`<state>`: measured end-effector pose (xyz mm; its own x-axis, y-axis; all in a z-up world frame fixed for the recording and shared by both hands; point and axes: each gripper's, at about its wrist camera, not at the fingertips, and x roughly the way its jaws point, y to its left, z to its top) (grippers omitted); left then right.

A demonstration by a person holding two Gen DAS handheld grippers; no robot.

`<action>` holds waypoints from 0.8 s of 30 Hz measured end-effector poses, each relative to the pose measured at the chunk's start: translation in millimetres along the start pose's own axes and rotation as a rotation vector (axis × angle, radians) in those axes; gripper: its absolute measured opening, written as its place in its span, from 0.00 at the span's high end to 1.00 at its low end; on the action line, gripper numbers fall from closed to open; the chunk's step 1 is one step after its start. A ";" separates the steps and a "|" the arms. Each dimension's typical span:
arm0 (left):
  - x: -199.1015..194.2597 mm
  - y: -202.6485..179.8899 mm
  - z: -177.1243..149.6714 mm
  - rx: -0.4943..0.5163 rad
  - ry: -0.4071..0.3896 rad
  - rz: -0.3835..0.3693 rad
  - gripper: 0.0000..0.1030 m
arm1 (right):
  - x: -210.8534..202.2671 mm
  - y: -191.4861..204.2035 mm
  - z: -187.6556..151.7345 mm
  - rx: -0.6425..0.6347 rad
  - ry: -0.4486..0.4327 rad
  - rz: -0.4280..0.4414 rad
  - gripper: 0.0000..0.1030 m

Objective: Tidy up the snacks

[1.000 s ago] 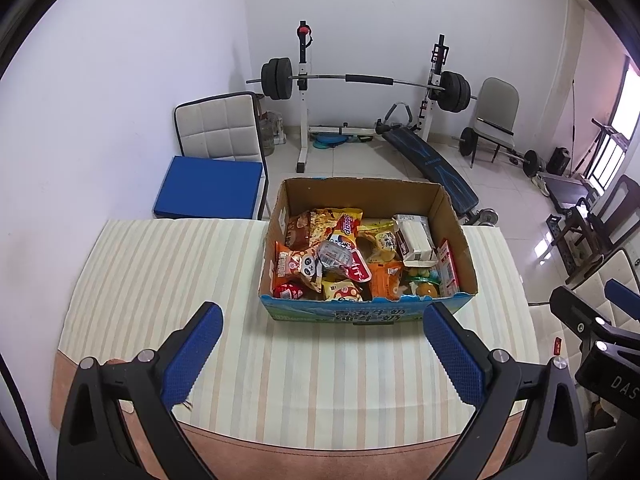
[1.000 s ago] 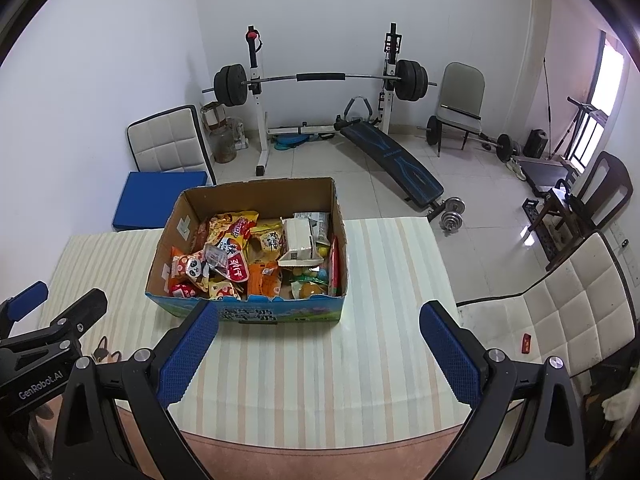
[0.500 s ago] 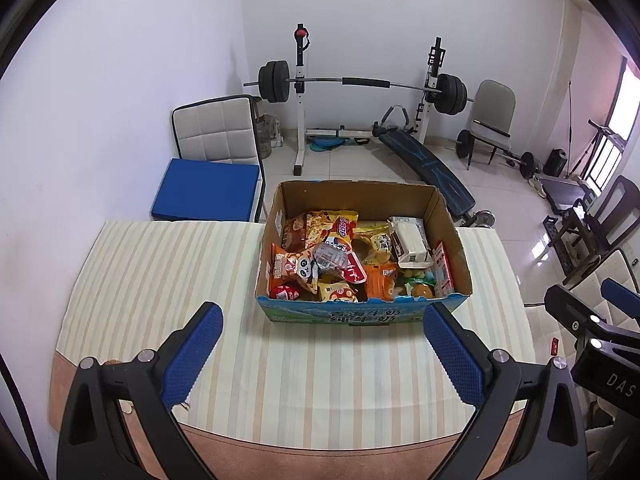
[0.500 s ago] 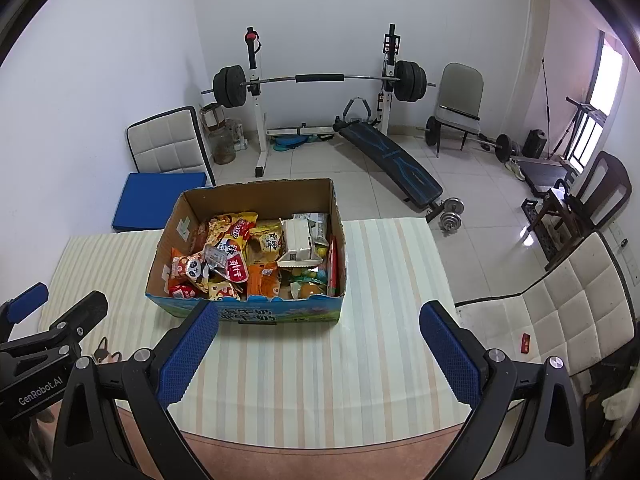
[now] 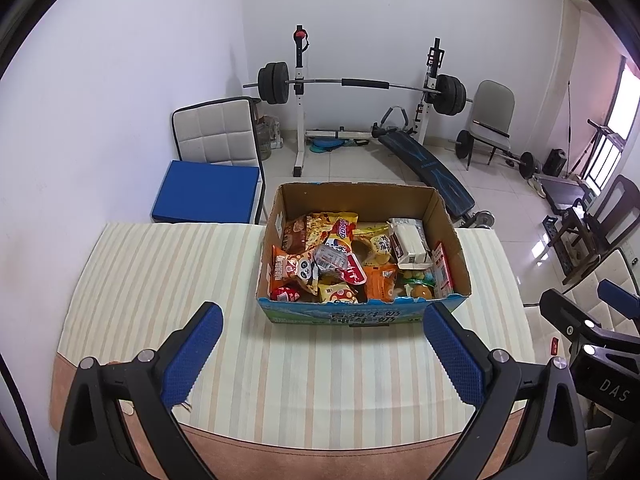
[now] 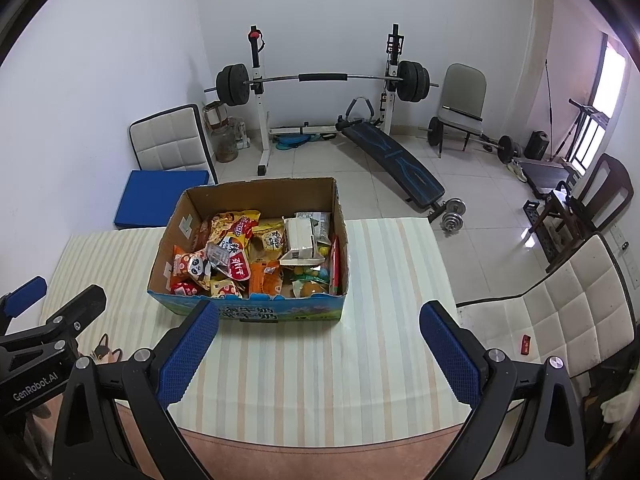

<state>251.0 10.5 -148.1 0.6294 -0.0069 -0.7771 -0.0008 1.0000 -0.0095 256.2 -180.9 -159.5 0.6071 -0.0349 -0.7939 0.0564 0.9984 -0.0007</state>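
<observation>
Hovering above the near edge of the striped table [image 5: 168, 264], the left gripper [image 5: 322, 354] points forward at the cardboard box [image 5: 352, 196], its blue-padded fingers spread wide and holding nothing. The right gripper [image 6: 318, 350] hangs beside it over the same edge, equally released and empty, aimed at the box's front wall. The box sits toward the table's far edge, packed with snack packets [image 5: 340, 256]. Bare cloth lies open left, right and in front of the box.
</observation>
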 end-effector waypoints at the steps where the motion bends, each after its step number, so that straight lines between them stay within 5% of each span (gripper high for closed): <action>1: 0.1 -0.3 0.7 0.001 0.002 -0.001 0.00 | 0.2 1.2 -0.7 -0.002 0.001 0.000 0.00; 24: -0.9 -1.6 1.1 0.016 -0.004 -0.002 0.00 | -2.6 2.8 -1.8 0.001 -0.011 -0.003 0.00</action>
<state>251.3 8.9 -146.8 0.6326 -0.0093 -0.7745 0.0129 0.9999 -0.0015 253.3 -177.9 -158.5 0.6153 -0.0387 -0.7873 0.0596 0.9982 -0.0025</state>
